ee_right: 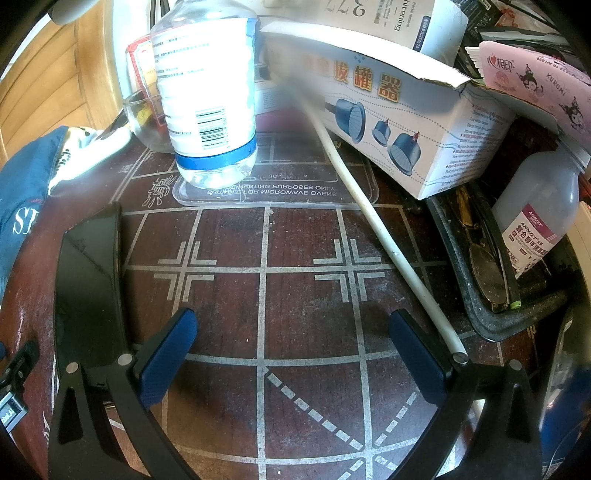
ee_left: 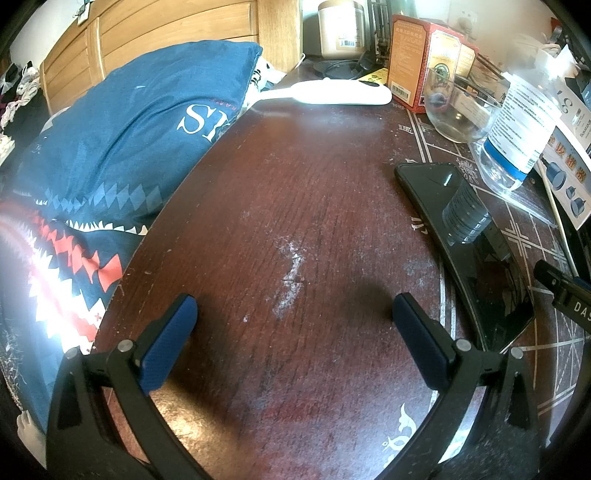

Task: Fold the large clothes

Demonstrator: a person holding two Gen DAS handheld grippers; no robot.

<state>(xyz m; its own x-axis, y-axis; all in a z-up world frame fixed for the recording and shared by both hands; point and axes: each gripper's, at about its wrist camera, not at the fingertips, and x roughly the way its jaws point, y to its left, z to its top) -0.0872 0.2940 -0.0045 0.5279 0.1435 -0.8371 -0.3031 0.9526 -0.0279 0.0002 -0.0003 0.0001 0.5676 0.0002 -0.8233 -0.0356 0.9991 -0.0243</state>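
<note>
- Lying at the left edge of the dark wooden table [ee_left: 295, 192], the folded navy garment [ee_left: 122, 147] is seen with its long axis running from the near left to the far side, toward the wooden cabinet [ee_left: 155, 33].
- White letters and a red-and-white toothed print are shown on it.
- The left gripper [ee_left: 294, 314] is held spread wide over bare tabletop; nothing is pinched.
- The right gripper [ee_right: 292, 328] is likewise spread wide and empty, above the white grid lines, with a black phone [ee_right: 88, 280] beside its left finger and a white stick [ee_right: 384, 243] by its right.
- A water bottle [ee_right: 207, 92] is stood beyond.
</note>
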